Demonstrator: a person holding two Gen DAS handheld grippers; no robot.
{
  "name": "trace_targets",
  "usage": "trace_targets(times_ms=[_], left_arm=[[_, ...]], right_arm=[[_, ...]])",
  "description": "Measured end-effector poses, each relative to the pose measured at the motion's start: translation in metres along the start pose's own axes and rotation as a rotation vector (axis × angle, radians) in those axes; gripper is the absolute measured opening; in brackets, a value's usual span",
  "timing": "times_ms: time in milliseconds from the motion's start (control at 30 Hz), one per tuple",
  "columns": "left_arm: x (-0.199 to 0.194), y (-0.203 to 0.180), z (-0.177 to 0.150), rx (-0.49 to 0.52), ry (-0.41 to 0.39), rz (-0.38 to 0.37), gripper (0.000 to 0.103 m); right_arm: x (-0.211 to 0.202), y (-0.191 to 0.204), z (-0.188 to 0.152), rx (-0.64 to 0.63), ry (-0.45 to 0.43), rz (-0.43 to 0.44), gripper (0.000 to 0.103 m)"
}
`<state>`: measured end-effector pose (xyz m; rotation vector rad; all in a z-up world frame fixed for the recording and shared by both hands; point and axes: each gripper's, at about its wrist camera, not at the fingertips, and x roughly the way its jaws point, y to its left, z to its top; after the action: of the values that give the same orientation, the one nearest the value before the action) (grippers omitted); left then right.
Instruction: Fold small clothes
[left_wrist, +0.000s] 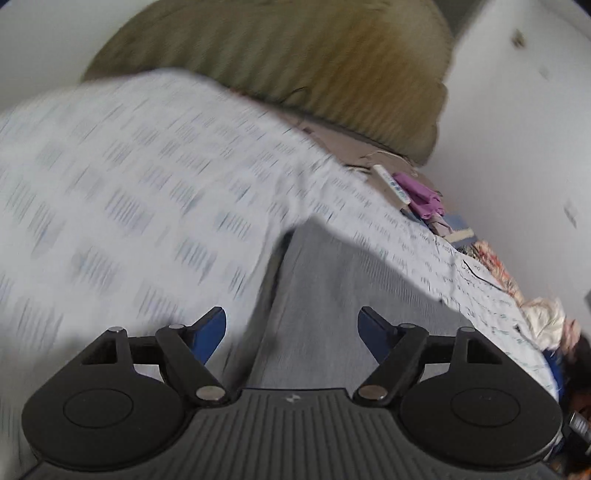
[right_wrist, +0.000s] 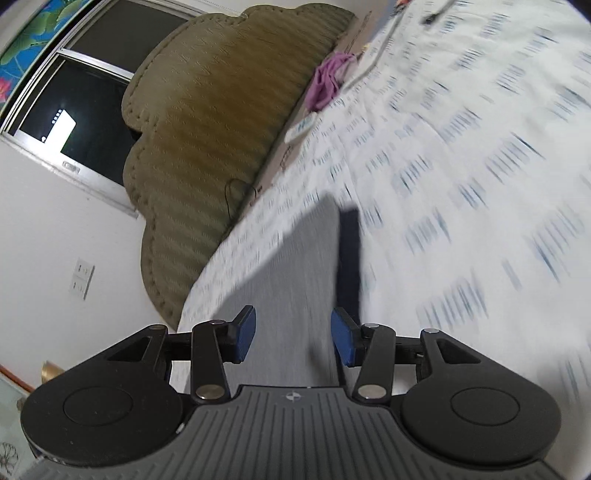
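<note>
The left gripper (left_wrist: 291, 332) gapes wide, holding nothing, over a grey garment (left_wrist: 325, 295) running toward twelve o'clock on the patterned bedsheet (left_wrist: 129, 177). From the right wrist, the right gripper (right_wrist: 293, 338) also stands parted and unloaded, the grey garment (right_wrist: 280, 280) lying between its fingers, headboard (right_wrist: 221, 122) at eleven o'clock.

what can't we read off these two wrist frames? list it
- Grey garment: left wrist view, motion blur and the tongs covering its near end hide its type and fold state.
- Same garment, right wrist view: near end runs under the open tongs; contact unclear.
- Bedsheet: print smeared by blur.
- Purple cloth: too small to identify.
- White remote-like item: labels unreadable.
</note>
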<state>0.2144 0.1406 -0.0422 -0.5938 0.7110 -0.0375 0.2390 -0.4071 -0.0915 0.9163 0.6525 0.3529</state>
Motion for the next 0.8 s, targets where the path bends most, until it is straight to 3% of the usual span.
trace_targets(times_ms=[167, 233, 433, 600, 800], left_arm=[[-0.017, 0.029, -0.05, -0.151, 0.068, -0.025, 0.079], [-0.013, 0.029, -0.056, -0.16, 0.044, -0.032, 0.079], [0.017, 0.024, -0.047, -0.261, 0.019, -0.134, 0.083], [0.032, 0.009, -0.045, -0.269, 0.002, -0.121, 0.082], [0.028, 0.008, -0.051, -0.288, 0.036, -0.16, 0.079]], right_arm=[[-0.032, -0.016, -0.059, 0.109, 0.056, -0.011, 0.047], [-0.026, -0.015, -0.069, 0.102, 0.08, -0.021, 0.047], [0.022, -0.006, -0.062, 0.104, 0.078, -0.01, 0.045], [0.056, 0.0, -0.06, 0.154, 0.037, 0.006, 0.047], [0.056, 0.001, -0.062, 0.187, 0.016, 0.029, 0.047]])
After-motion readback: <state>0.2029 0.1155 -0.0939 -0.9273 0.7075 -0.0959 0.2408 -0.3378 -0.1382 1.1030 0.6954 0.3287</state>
